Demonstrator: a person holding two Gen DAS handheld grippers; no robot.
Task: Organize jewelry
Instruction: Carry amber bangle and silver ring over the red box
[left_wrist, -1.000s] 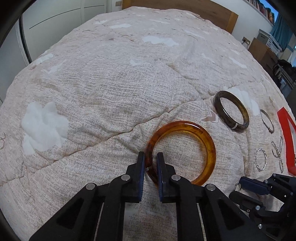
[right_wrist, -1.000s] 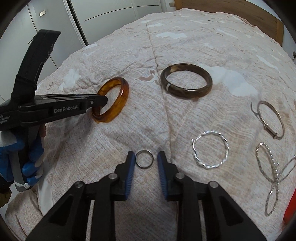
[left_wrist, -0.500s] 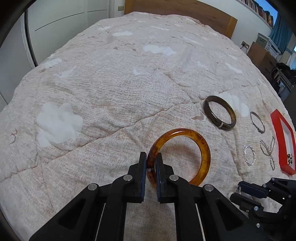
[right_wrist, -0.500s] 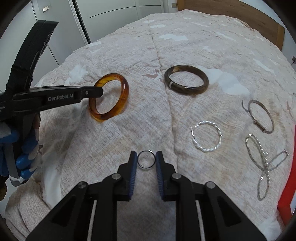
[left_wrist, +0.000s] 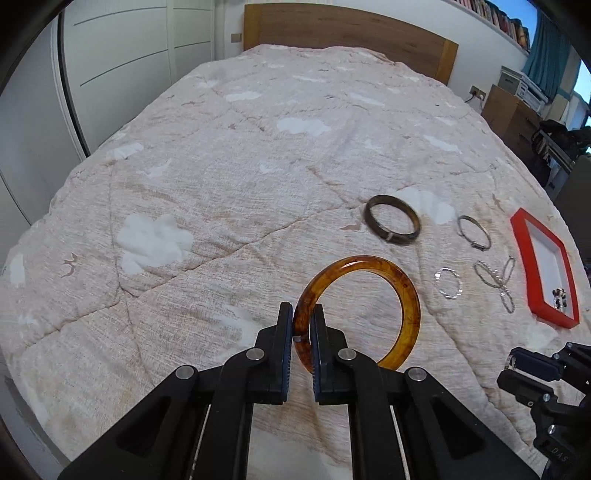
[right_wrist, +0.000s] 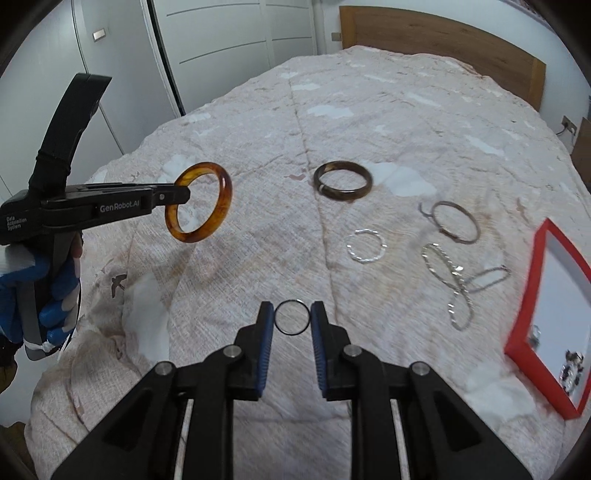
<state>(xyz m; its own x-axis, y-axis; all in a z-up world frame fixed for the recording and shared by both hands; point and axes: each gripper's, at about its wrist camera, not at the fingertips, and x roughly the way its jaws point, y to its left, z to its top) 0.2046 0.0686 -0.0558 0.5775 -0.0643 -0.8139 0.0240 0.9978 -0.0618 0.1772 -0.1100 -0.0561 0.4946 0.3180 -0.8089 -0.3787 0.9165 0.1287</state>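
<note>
My left gripper (left_wrist: 302, 314) is shut on the rim of an amber bangle (left_wrist: 406, 295), which hangs in the air above the pink bedspread (left_wrist: 221, 177). The right wrist view shows that same amber bangle (right_wrist: 225, 192) at the left, held at the left gripper's (right_wrist: 181, 194) tip by a hand in a blue glove (right_wrist: 55, 291). My right gripper (right_wrist: 293, 314) is shut on a small thin ring (right_wrist: 291, 302), with a pad touching each side. A red tray (right_wrist: 526, 288) with a white floor lies at the right, small jewelry in its near corner.
On the bedspread lie a dark bangle (right_wrist: 343, 195), a twisted silver hoop (right_wrist: 365, 258), a thin metal bangle (right_wrist: 476, 232) and tangled chains (right_wrist: 458, 284). A wooden headboard (left_wrist: 351, 33) is at the far end. White wardrobe doors (right_wrist: 221, 44) stand left.
Both grippers have risen off the bedspread, the left with the amber bangle and the right with the small ring. The red tray has come further into view.
</note>
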